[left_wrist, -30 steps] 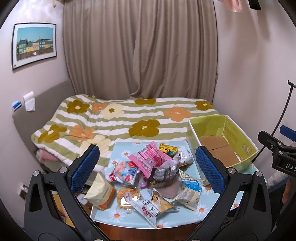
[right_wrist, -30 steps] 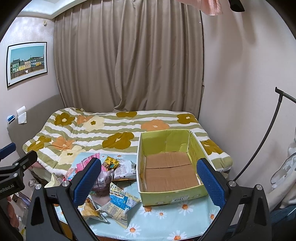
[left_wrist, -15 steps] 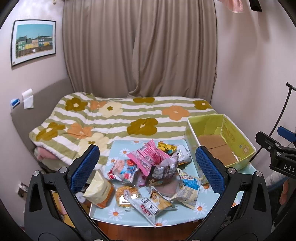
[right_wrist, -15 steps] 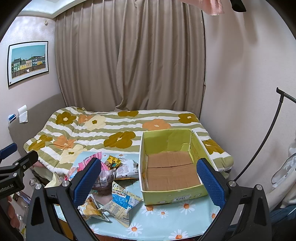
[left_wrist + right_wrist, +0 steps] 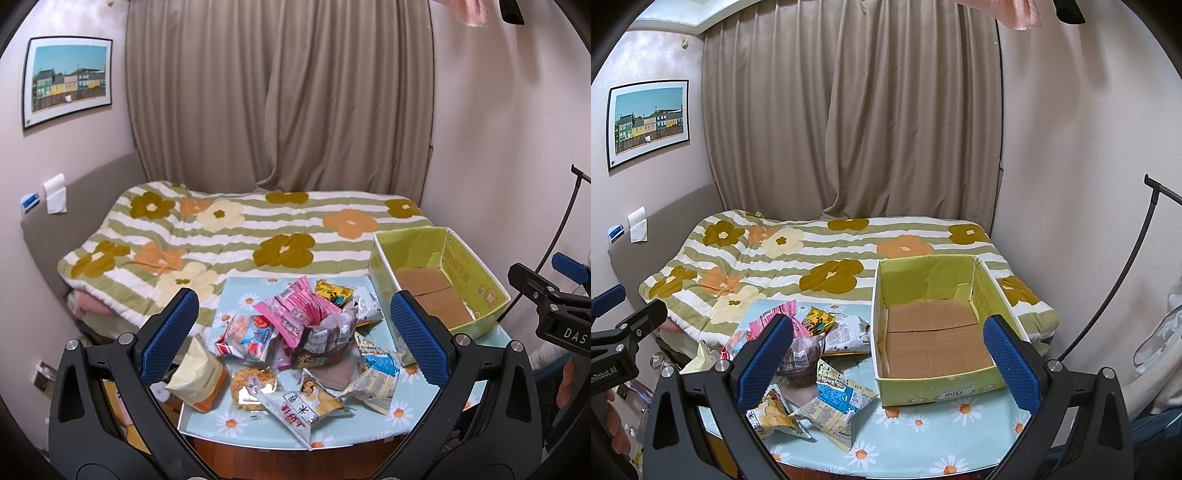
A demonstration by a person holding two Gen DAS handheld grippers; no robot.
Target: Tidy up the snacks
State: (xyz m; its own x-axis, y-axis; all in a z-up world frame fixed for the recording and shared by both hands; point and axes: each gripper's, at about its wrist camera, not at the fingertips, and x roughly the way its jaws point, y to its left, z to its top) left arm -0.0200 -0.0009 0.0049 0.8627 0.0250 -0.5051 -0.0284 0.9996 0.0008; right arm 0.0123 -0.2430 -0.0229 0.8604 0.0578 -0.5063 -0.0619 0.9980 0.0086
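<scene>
A pile of snack packets (image 5: 306, 343) lies on a small table with a daisy-print cloth (image 5: 236, 295); pink, brown, blue and white bags overlap. The pile also shows in the right wrist view (image 5: 812, 354). A yellow-green cardboard box (image 5: 938, 343) stands open and empty on the table's right side; it also shows in the left wrist view (image 5: 436, 280). My left gripper (image 5: 293, 338) is open, held above the pile. My right gripper (image 5: 888, 360) is open, held above the box's near left corner. Neither holds anything.
A bed with a flower-striped quilt (image 5: 240, 236) lies just behind the table. Curtains (image 5: 849, 110) hang at the back. A black stand pole (image 5: 1115, 288) leans at the right wall. A cream bag (image 5: 197, 376) overhangs the table's left edge.
Both grippers have risen and drawn back slightly, so the table and box sit a little lower and smaller in view. Nothing on the table has moved.
</scene>
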